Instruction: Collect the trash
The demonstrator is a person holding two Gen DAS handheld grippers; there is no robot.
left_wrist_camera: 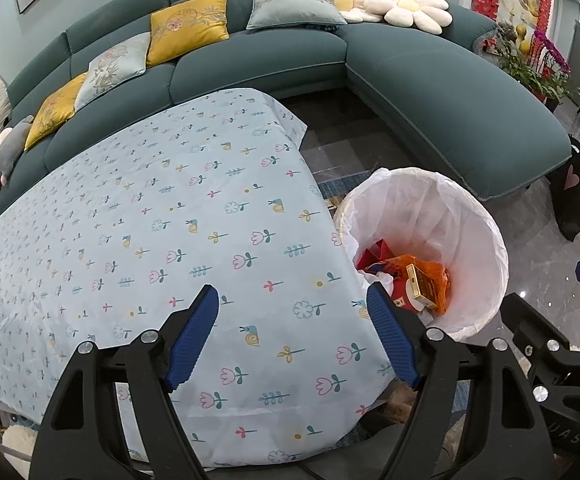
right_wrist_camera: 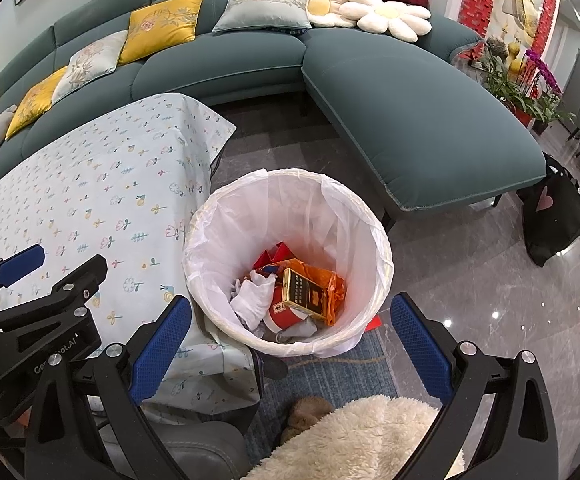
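A teal sofa (right_wrist_camera: 410, 120) curves behind my flowered tabletop (left_wrist_camera: 150, 208). Beside the tabletop stands a white-lined bin (right_wrist_camera: 370, 232) holding the trash (right_wrist_camera: 302, 296). My left hand-held gripper (left_wrist_camera: 290, 336) and right hand-held gripper (right_wrist_camera: 290, 344) are both spread wide, empty.

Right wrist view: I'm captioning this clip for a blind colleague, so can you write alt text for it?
The open, empty right gripper hovers above a white-lined trash bin holding a gold box, orange wrapper, red cup and crumpled white paper. A table with a floral cloth stands beside the bin, a teal sofa behind; the left gripper shows at left.
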